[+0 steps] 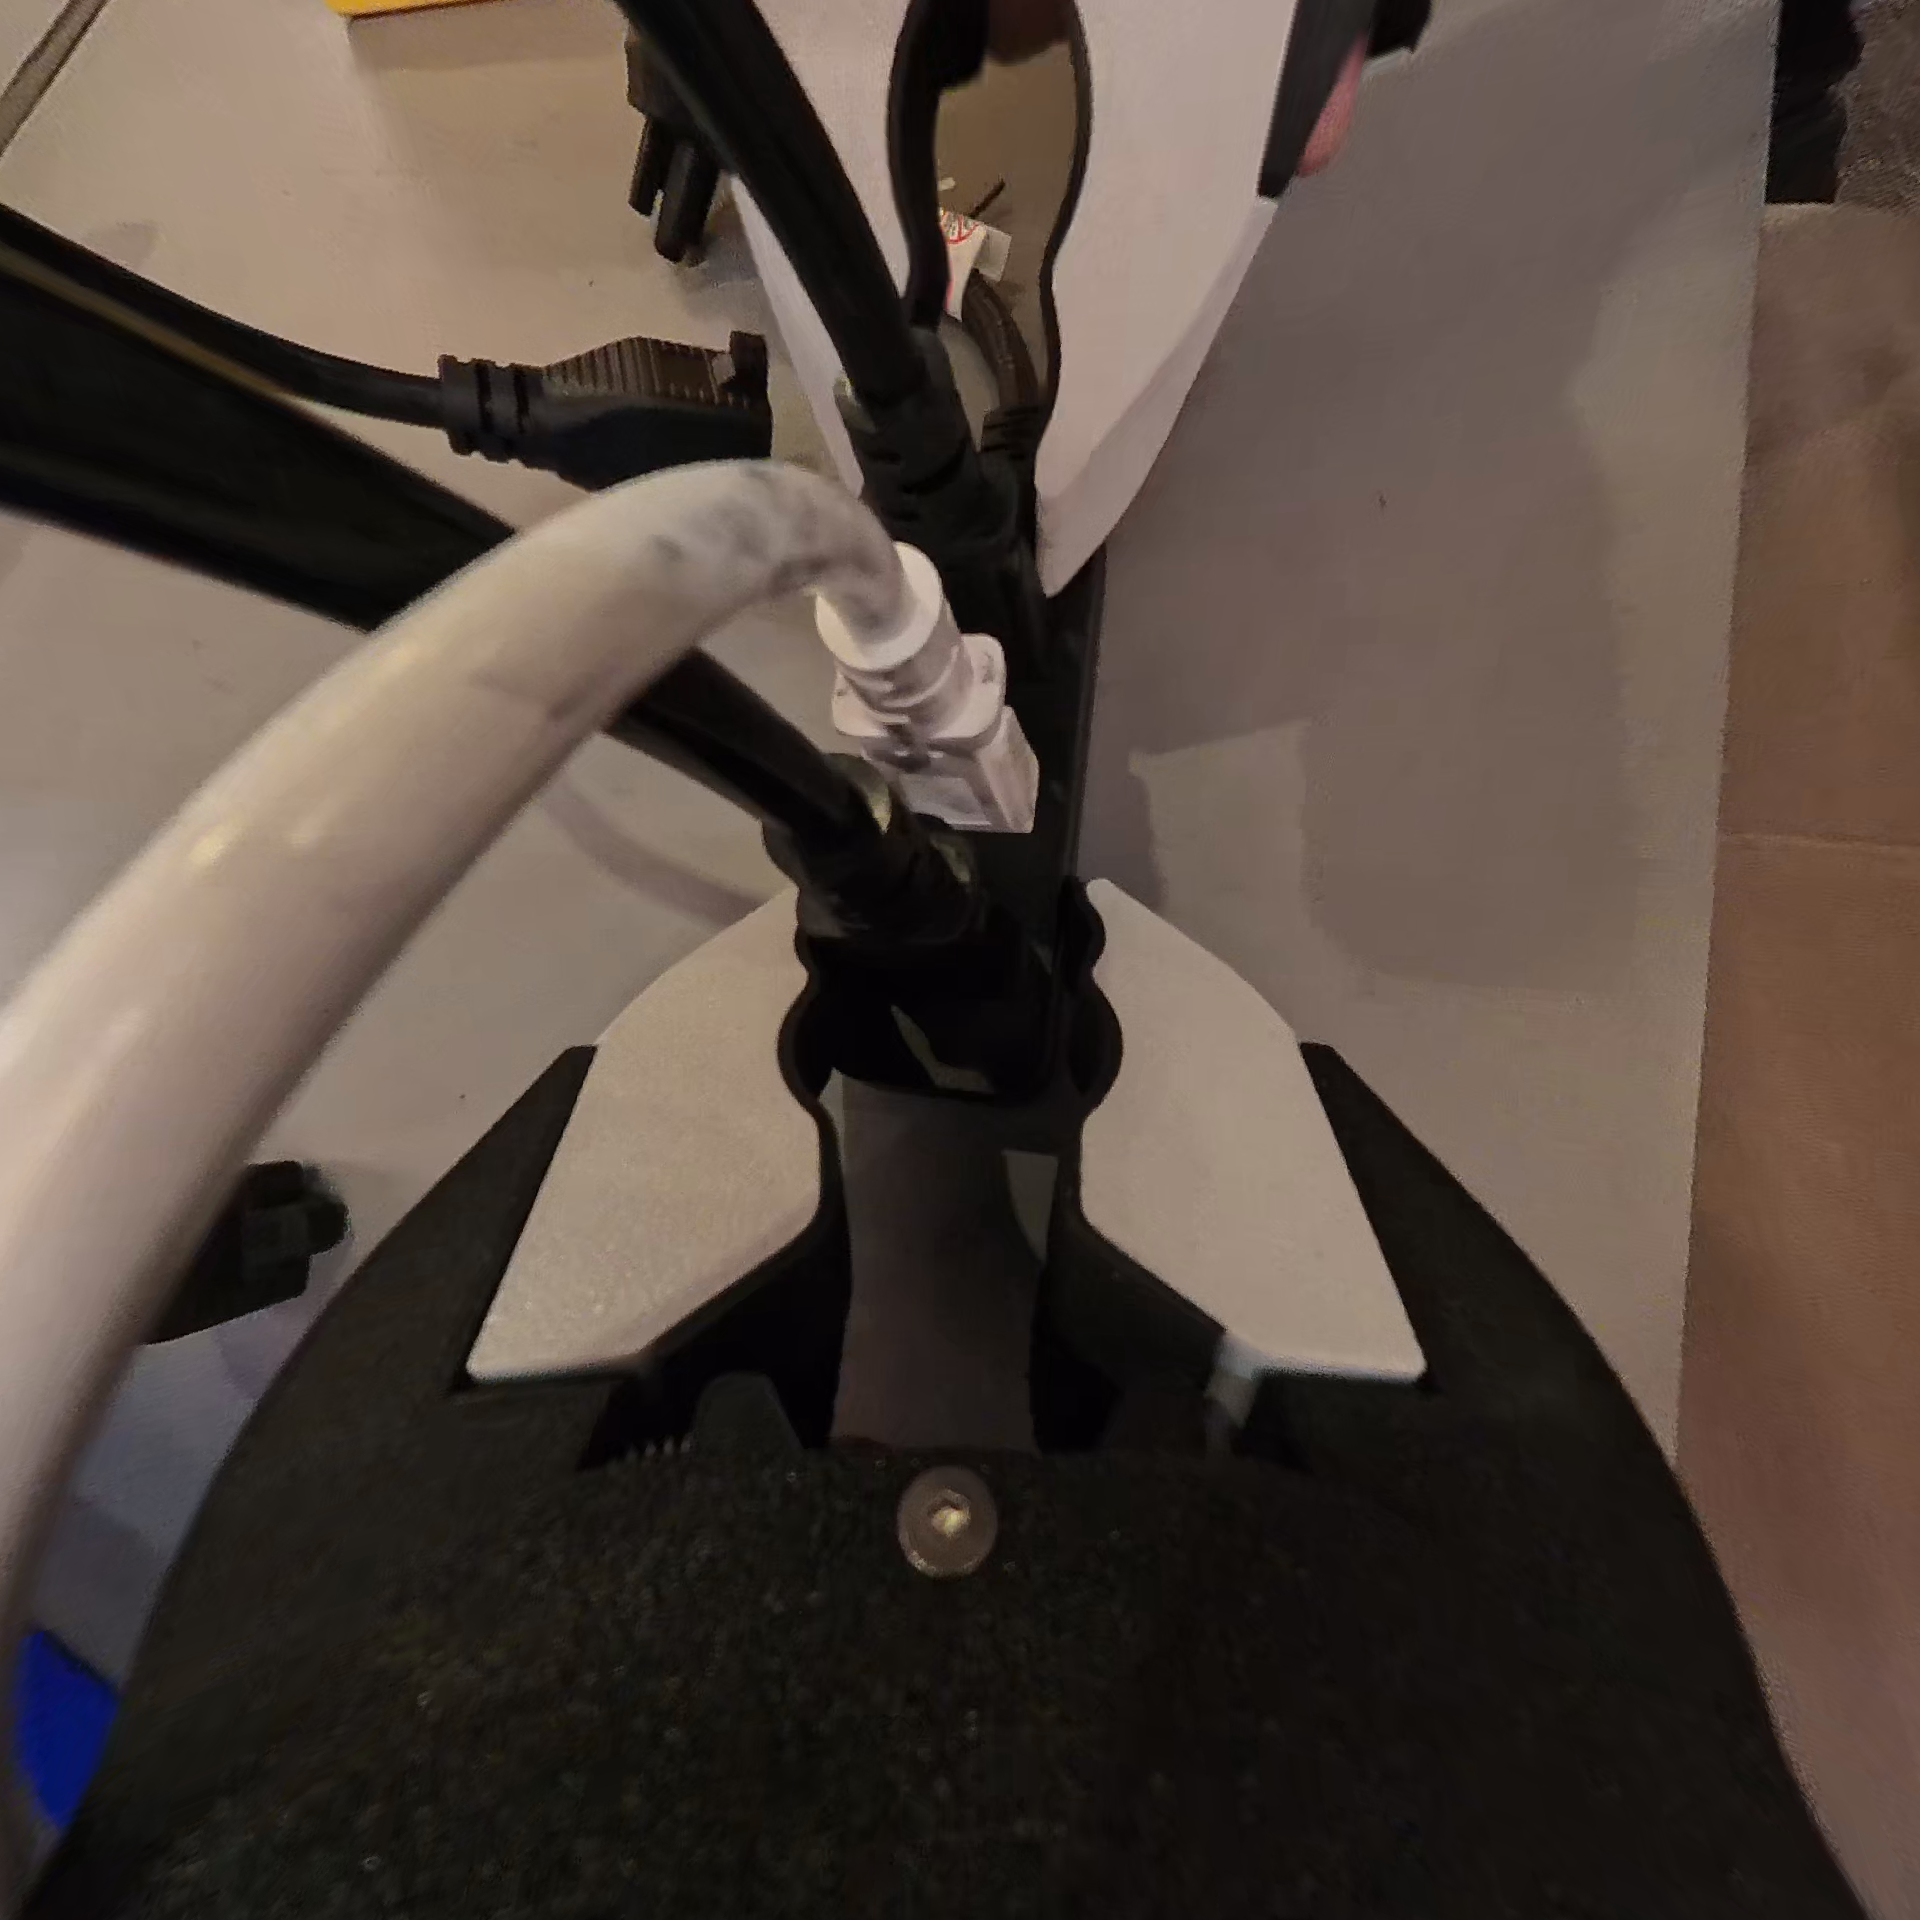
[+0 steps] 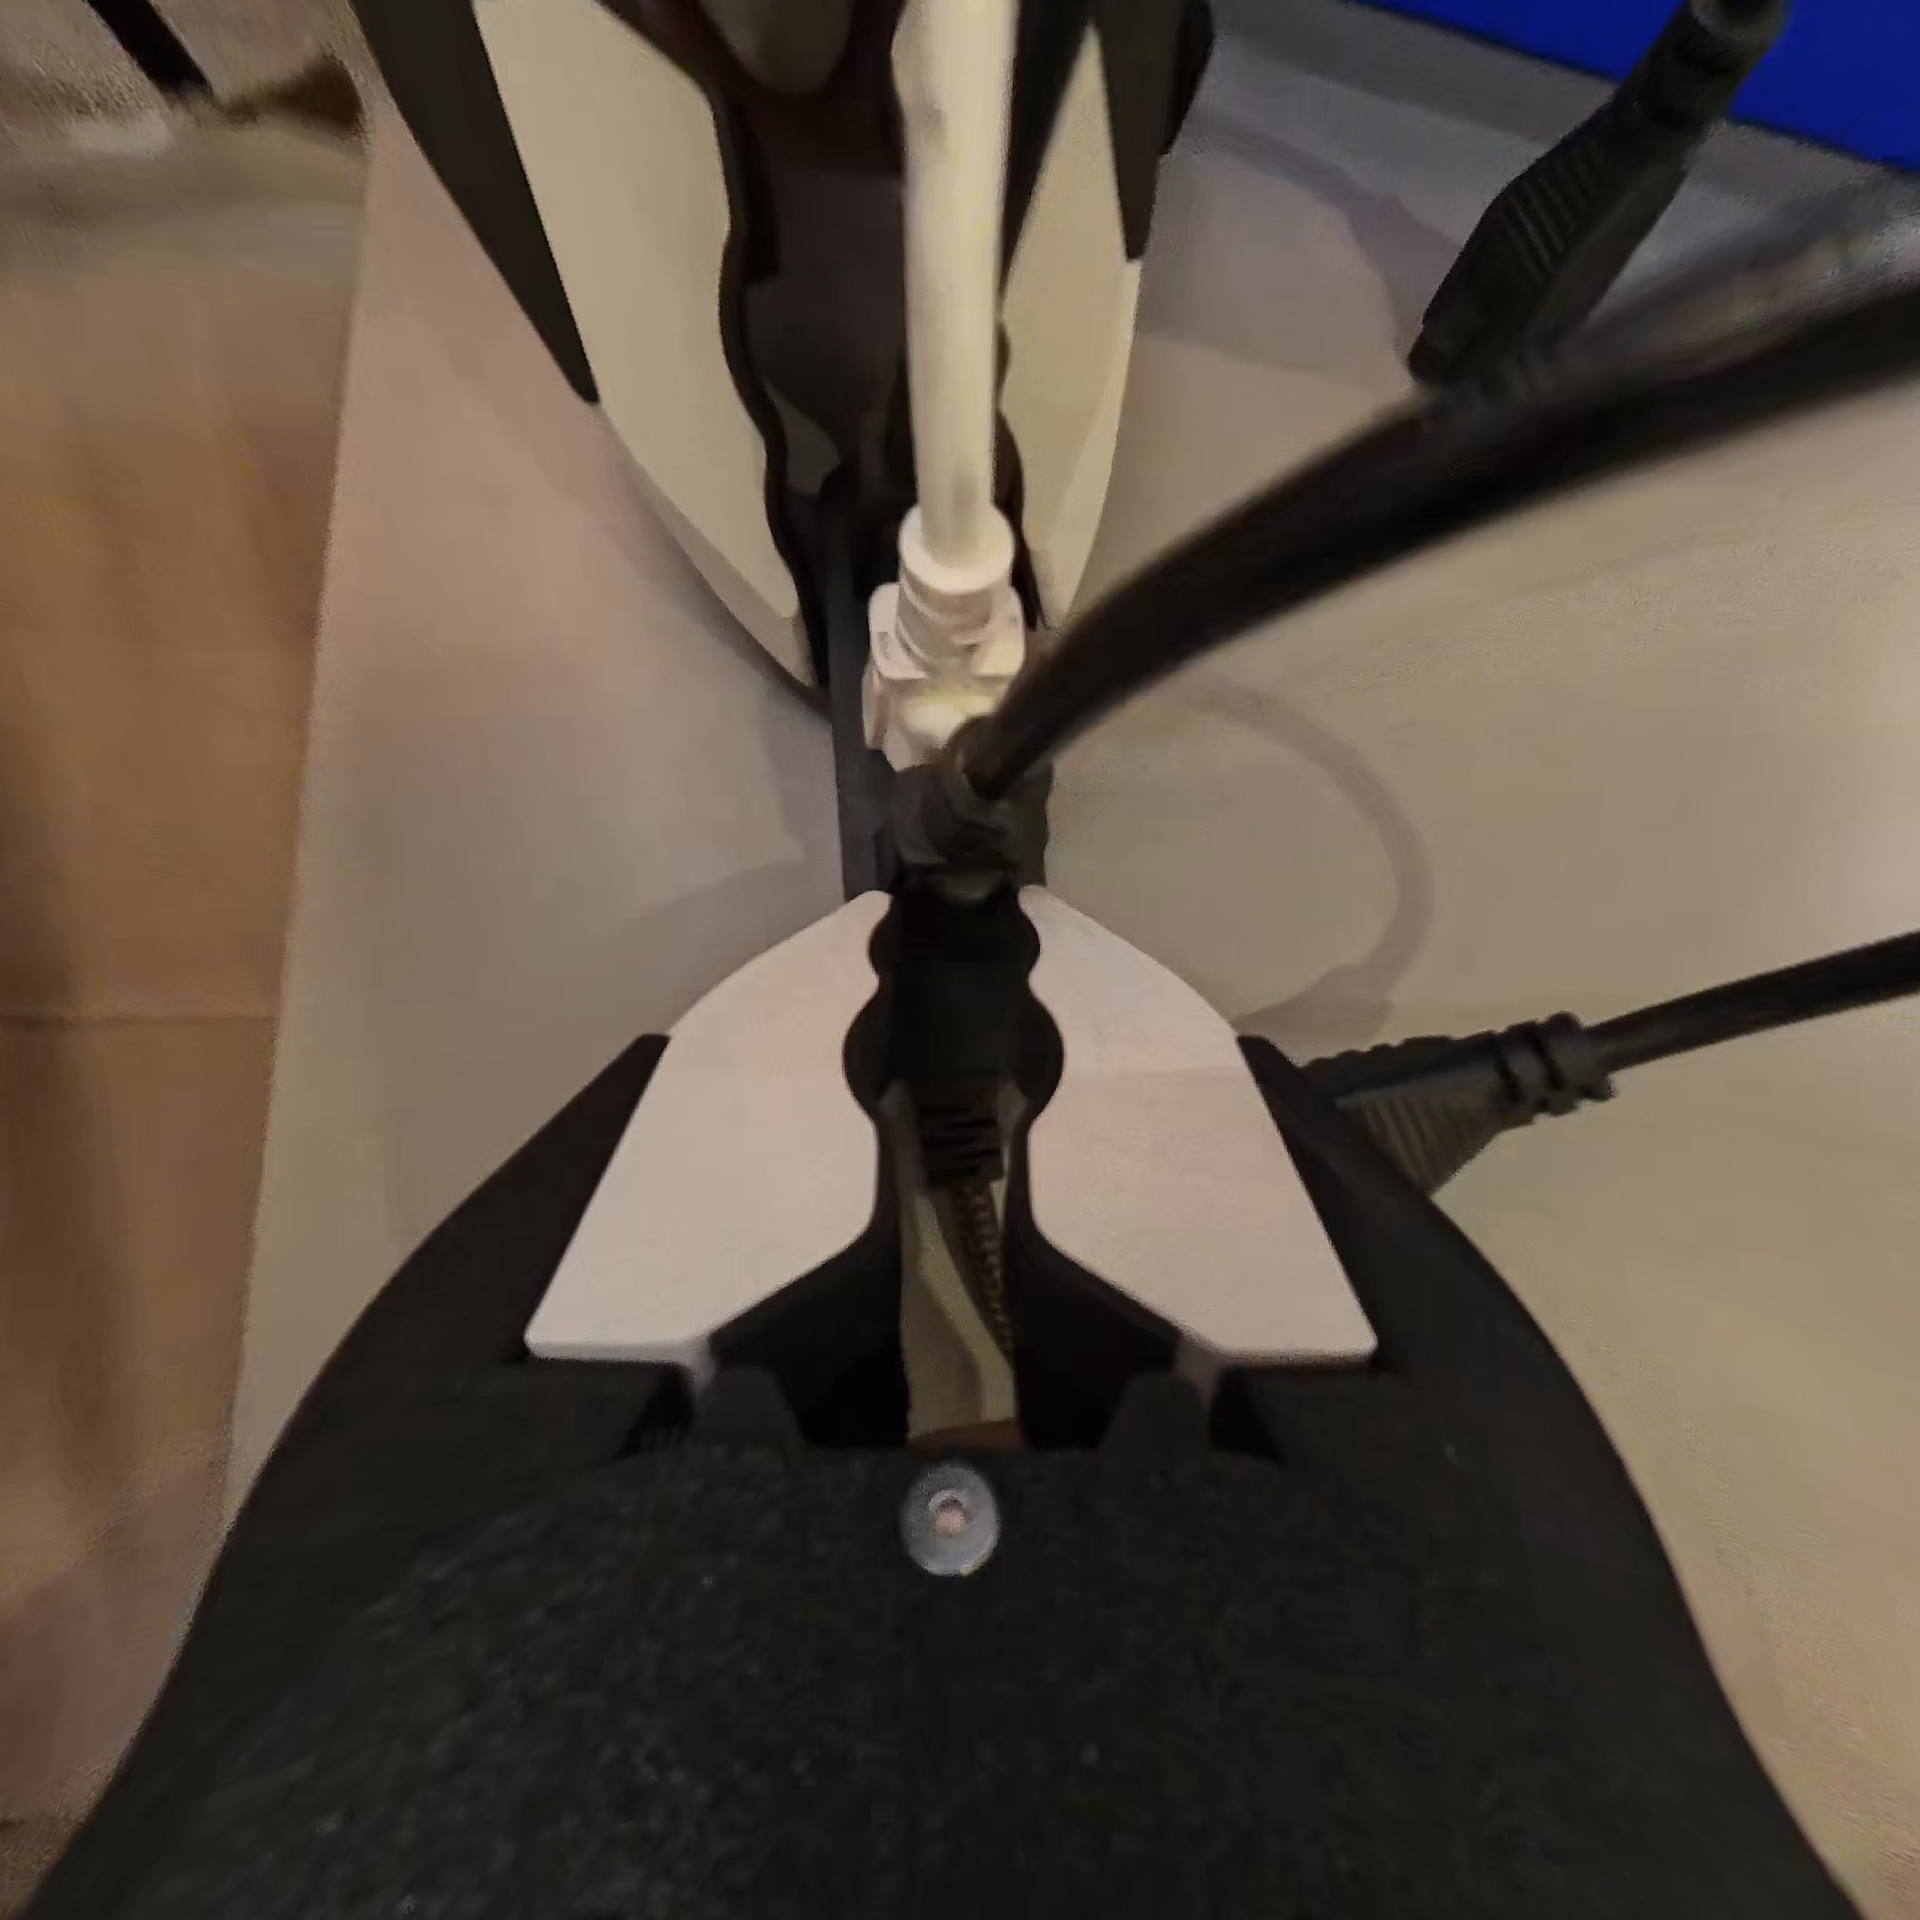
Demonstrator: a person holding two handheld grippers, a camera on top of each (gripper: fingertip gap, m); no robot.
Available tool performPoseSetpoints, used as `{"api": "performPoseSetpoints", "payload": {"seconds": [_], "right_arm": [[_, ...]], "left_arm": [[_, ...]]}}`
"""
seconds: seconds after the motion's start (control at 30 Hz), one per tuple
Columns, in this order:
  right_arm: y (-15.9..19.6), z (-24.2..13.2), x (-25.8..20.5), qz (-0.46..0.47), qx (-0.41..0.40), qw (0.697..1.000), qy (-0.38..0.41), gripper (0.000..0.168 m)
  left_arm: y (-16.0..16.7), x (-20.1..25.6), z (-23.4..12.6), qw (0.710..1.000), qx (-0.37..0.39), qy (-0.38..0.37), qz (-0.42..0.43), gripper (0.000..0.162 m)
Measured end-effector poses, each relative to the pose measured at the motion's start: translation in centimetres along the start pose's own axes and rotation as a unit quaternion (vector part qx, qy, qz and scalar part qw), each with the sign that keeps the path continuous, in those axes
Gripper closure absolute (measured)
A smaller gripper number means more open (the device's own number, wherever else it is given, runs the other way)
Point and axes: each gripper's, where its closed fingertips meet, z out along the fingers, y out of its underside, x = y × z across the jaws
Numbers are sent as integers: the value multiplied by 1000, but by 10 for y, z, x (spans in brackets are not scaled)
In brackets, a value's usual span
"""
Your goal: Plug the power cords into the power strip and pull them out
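A narrow black power strip (image 1: 1075,727) lies on a white table and runs between my two grippers, which face each other. My left gripper (image 1: 945,997) is shut across the strip's near end. Just beyond it a black plug (image 1: 883,862) and then a white plug (image 1: 935,727) sit in the strip. My right gripper (image 2: 951,987) is shut on the strip's (image 2: 857,790) other end, where its braided cord (image 2: 971,1205) comes out. Another black plug (image 2: 945,821) sits just past its tips, and the white plug (image 2: 935,644) shows behind that.
Loose black plugs lie on the table (image 1: 623,384) (image 1: 675,177) (image 2: 1434,1101). Thick black and white cables (image 1: 312,831) arch over the left side. The table edge (image 1: 1735,727) drops to a brown floor. A blue object (image 2: 1818,104) lies beyond the cables. The tips of one gripper are about 6 centimeters away from the tips of the other.
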Motion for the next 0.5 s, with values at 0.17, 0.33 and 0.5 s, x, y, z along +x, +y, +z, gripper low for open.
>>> {"api": "performPoseSetpoints", "payload": {"seconds": [0.17, 0.33, 0.5], "right_arm": [[-5, 5, -9, 69, 98, 992, -32, 137], [-3, 3, -9, 71, 140, 987, -47, 142], [-3, 1, -4, 67, 160, 985, -26, 155]], "left_arm": [[2, 1, -3, 1000, 4, 13, 10, 120], [2, 1, -3, 1000, 10, 13, 8, 120], [2, 1, -2, 1000, 12, 14, 3, 120]]}}
